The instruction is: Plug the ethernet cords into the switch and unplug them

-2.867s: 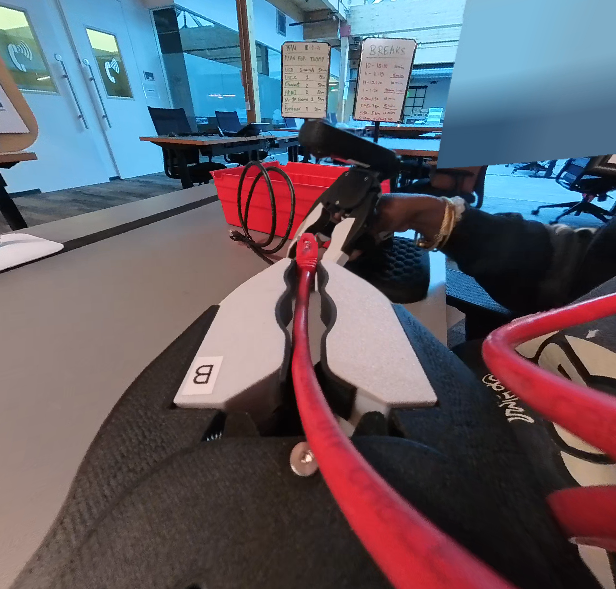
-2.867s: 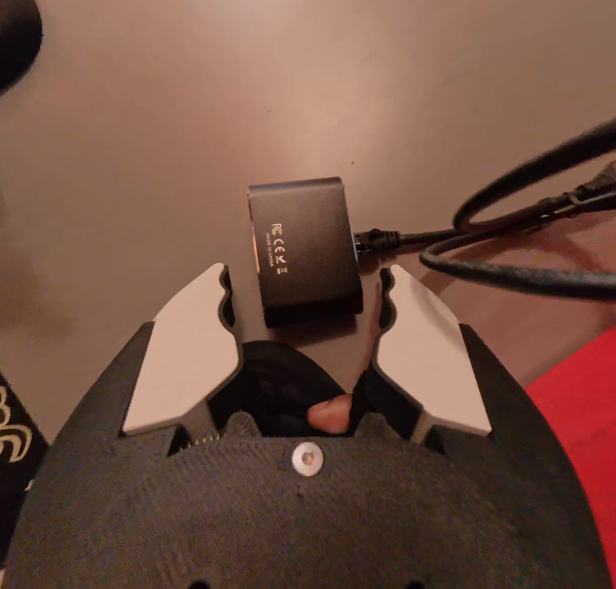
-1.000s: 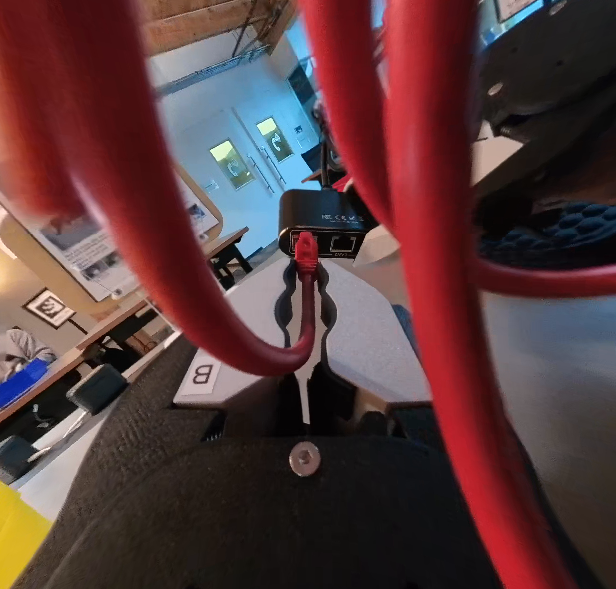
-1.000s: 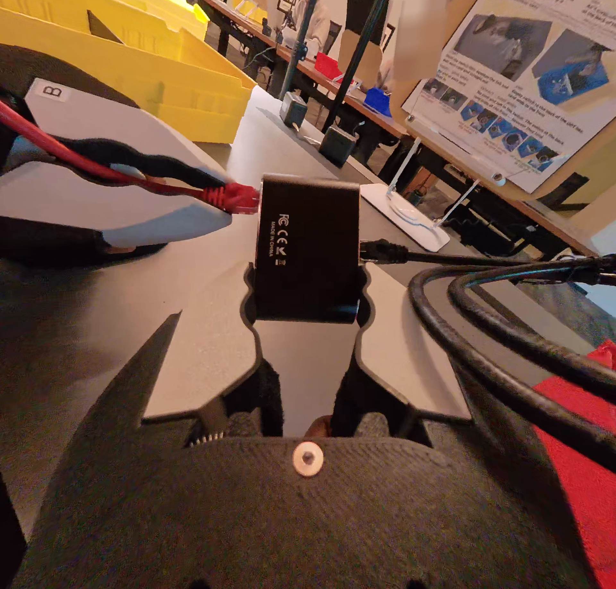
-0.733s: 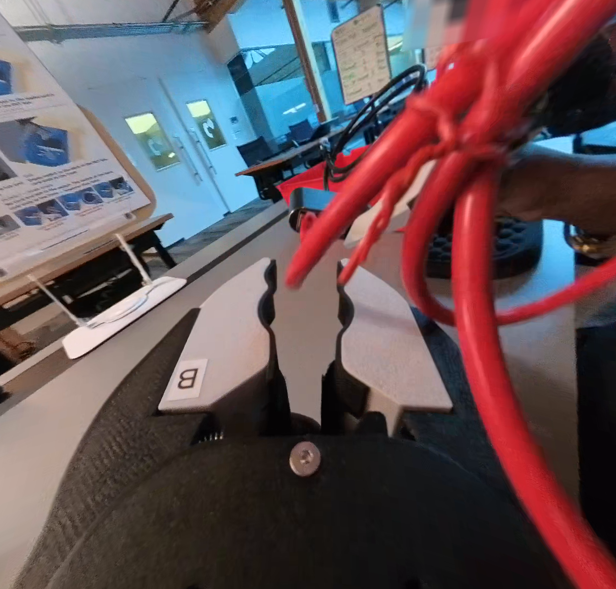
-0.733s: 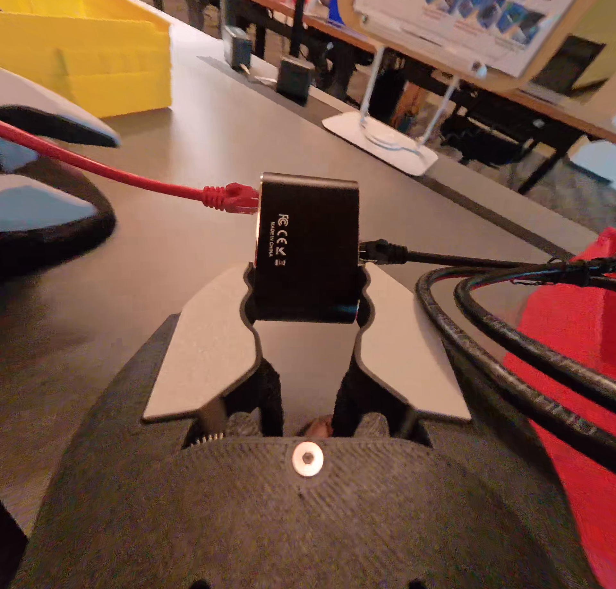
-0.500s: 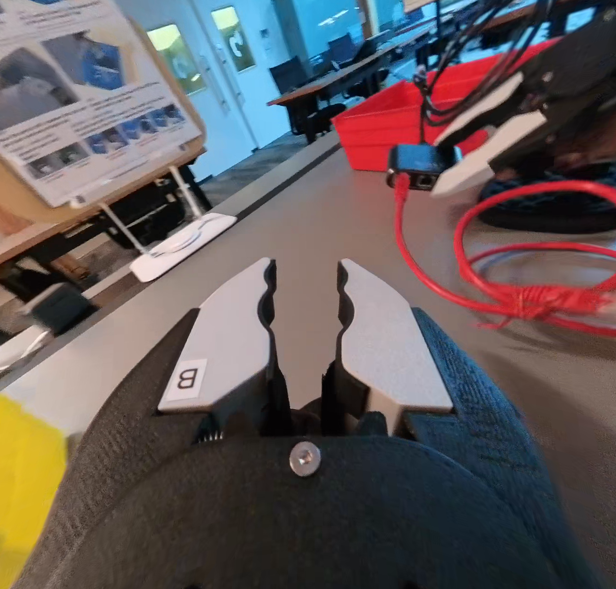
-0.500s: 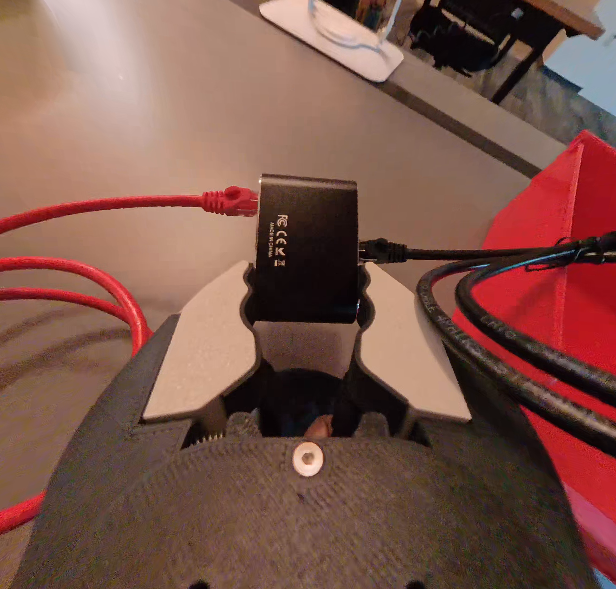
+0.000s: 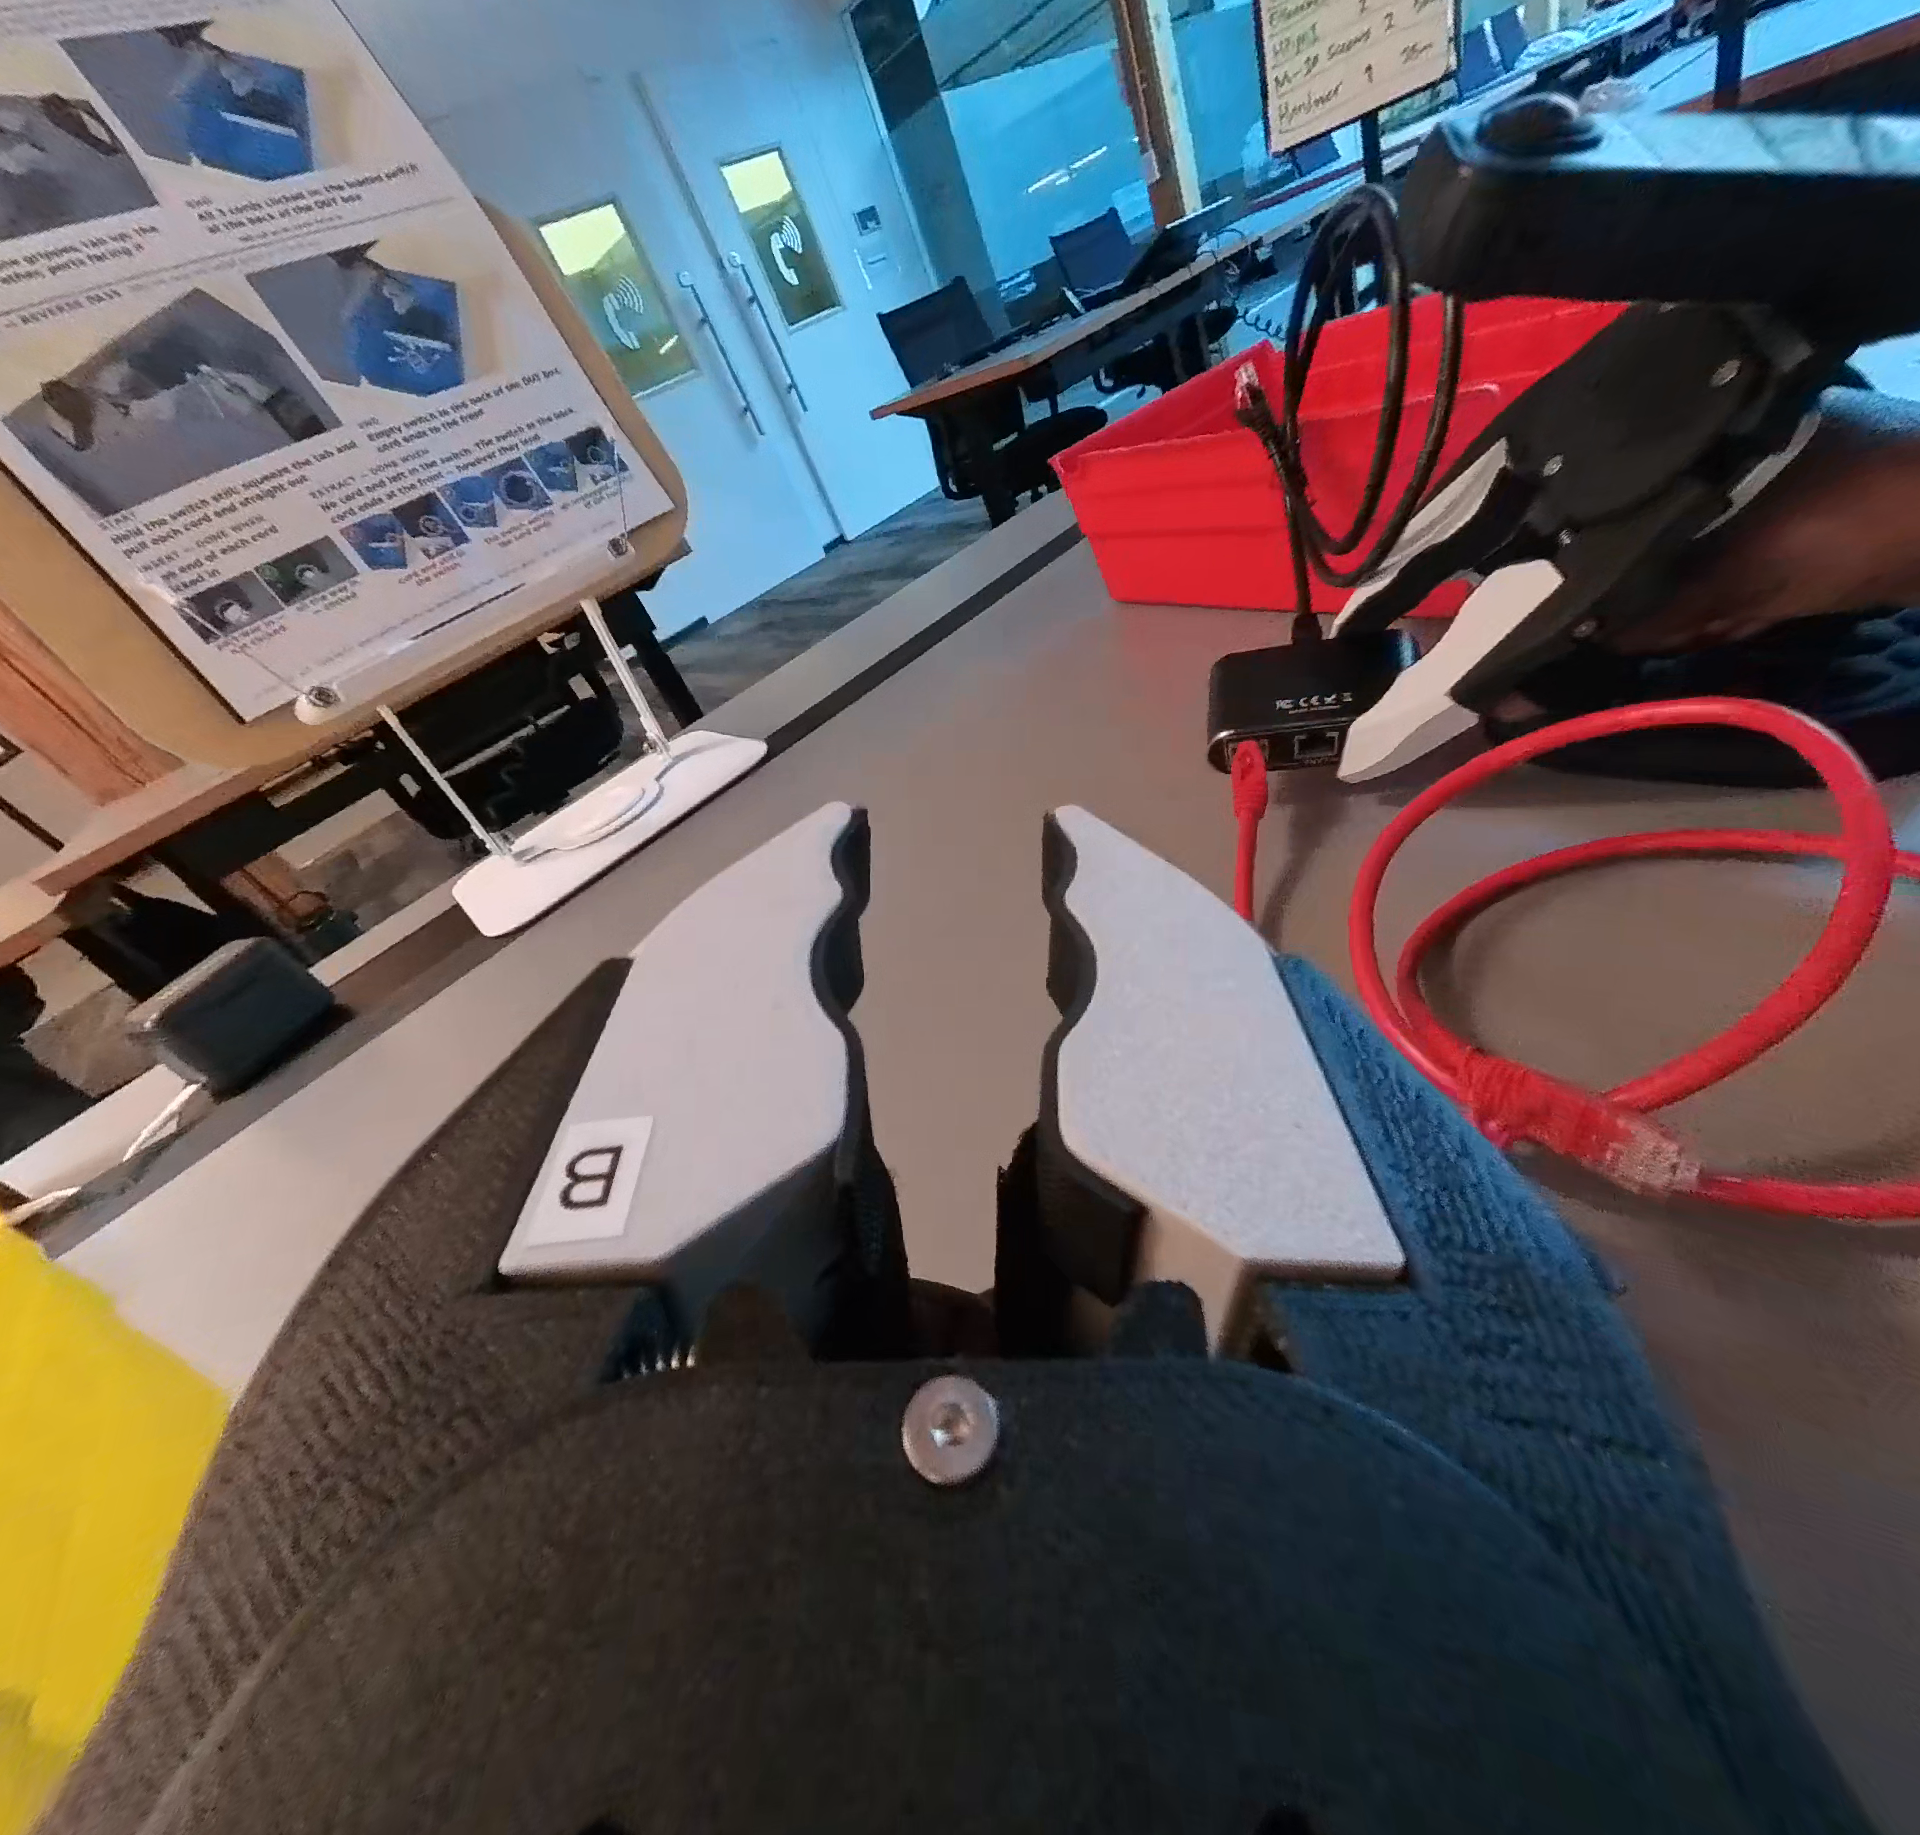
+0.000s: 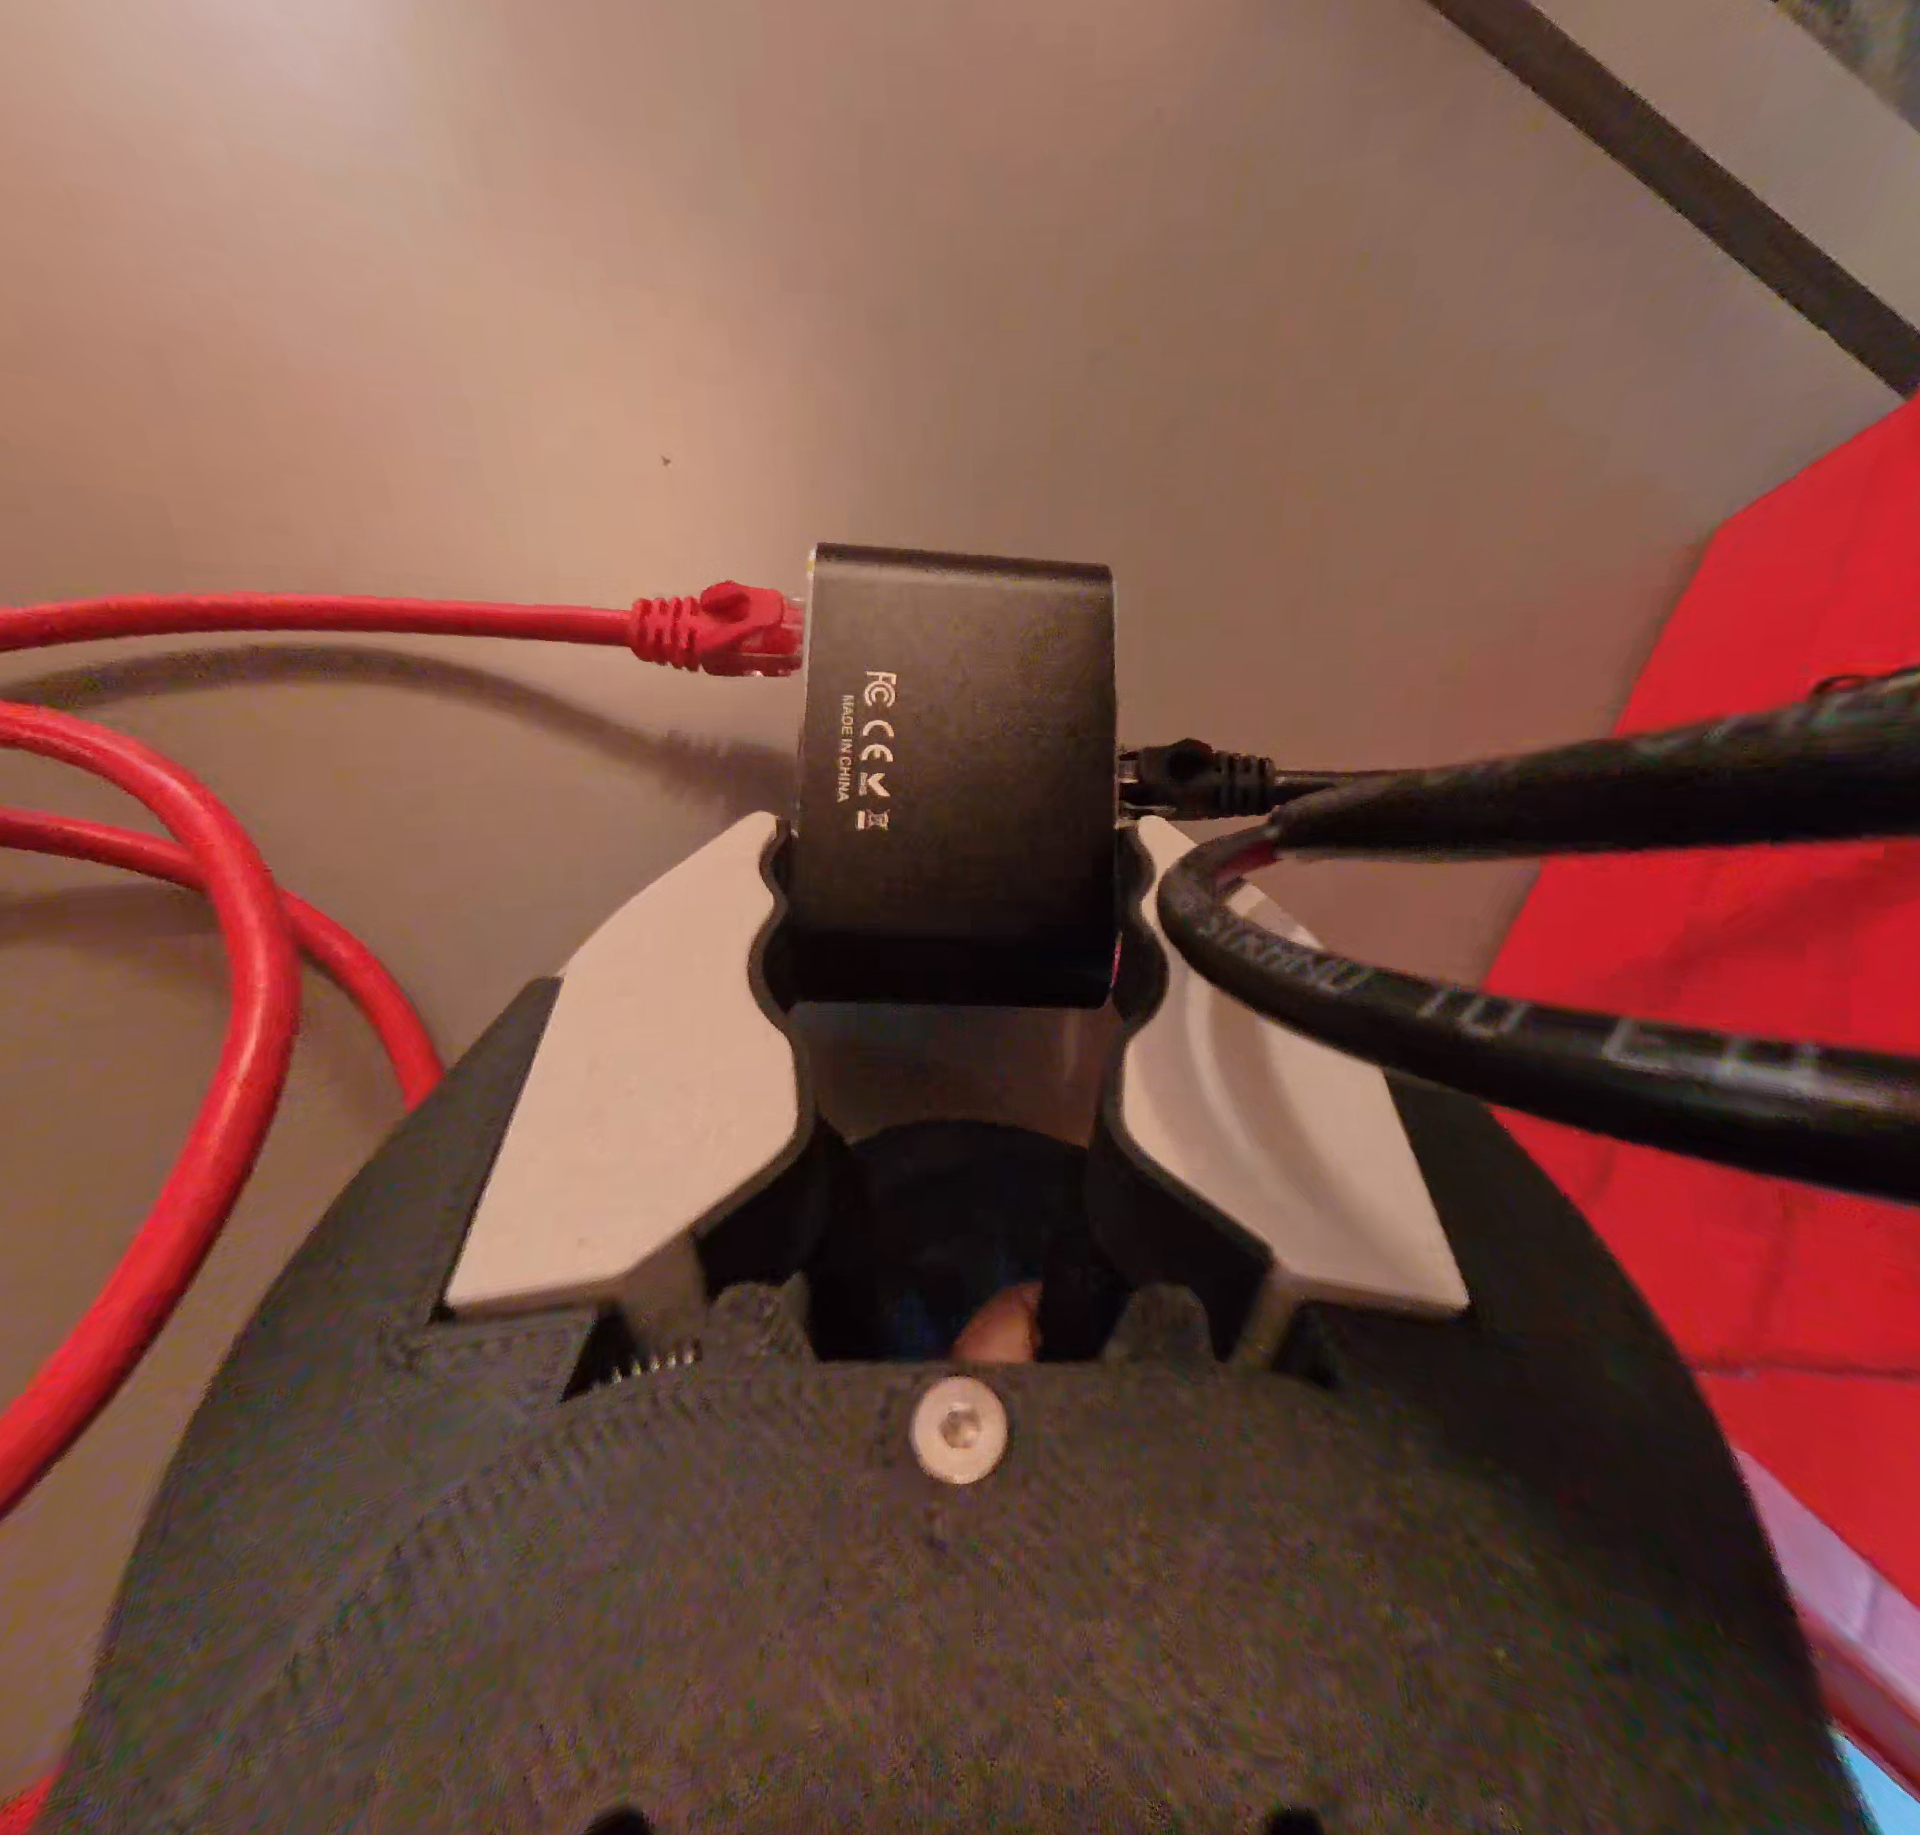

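Note:
My right gripper (image 10: 951,829) is shut on the small black switch (image 10: 956,746) and holds it just above the brown table. A red ethernet cord (image 10: 332,616) is plugged into the switch's left side. A black ethernet cord (image 10: 1558,798) is plugged into its right side. My left gripper (image 9: 951,829) is open and empty, low over the table, well left of the switch (image 9: 1299,710). The left wrist view shows the right gripper (image 9: 1455,642) on the switch. The red cord (image 9: 1621,912) lies coiled on the table, with its free plug (image 9: 1642,1157) beside my left gripper.
A red bin (image 9: 1226,497) stands behind the switch, and its edge shows in the right wrist view (image 10: 1766,850). An instruction board on a white stand (image 9: 312,351) stands at the table's far left. A yellow bin (image 9: 73,1473) is at my near left.
My left gripper plugged the red cord into the switch, let go of it and drew back to the left. The red coil dropped onto the table. My right gripper lowered the switch towards the table.

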Demonstrator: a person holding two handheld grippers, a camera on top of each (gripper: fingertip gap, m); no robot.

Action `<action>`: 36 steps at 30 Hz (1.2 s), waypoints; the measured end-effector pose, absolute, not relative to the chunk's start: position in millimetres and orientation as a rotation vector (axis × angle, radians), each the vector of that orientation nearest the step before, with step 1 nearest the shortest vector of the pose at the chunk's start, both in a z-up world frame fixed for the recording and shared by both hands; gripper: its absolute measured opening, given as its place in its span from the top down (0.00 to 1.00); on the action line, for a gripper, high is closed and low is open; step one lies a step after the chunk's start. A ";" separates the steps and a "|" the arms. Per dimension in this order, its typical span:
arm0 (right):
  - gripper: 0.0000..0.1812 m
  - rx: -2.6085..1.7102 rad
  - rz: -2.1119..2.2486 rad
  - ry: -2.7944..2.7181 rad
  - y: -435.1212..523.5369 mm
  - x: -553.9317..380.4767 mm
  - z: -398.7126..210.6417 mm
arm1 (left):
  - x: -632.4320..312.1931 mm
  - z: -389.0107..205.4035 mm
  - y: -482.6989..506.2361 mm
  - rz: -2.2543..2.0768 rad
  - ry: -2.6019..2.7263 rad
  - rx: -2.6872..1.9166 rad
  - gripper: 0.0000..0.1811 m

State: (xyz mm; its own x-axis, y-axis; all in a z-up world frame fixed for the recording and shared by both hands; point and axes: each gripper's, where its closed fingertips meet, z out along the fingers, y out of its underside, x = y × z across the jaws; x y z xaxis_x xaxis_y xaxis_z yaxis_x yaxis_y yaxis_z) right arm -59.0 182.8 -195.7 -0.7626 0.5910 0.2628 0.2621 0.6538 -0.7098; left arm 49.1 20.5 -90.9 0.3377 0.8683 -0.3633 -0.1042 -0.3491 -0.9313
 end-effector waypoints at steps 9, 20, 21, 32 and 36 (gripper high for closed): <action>0.67 -0.683 0.890 -2.470 182.1 -55.5 -205.2 | 46.8 -95.0 12.7 1.090 -0.770 -1.507 0.82; 0.71 -0.594 1.392 -2.352 175.7 -39.2 -157.8 | 44.4 -93.2 1.5 0.914 -0.841 -1.351 0.82; 0.71 -0.573 1.446 -2.325 174.5 -37.6 -151.1 | 44.5 -92.9 0.5 0.905 -0.845 -1.341 0.82; 0.53 0.022 2.839 -1.744 144.6 65.8 -29.8 | 55.8 -72.7 18.0 0.836 -0.720 -1.201 0.82; 0.46 0.207 2.823 -1.692 135.7 87.4 -20.3 | 72.9 -41.5 55.6 0.622 -0.562 -0.927 0.79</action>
State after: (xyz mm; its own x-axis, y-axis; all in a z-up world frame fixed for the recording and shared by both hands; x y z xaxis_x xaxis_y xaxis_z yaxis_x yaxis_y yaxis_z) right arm 87.4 135.7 -20.3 -0.9800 -0.1971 0.0268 0.0694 -0.4648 -0.8827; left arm 72.9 55.6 -41.5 0.6918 0.7009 0.1737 -0.2442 0.4535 -0.8572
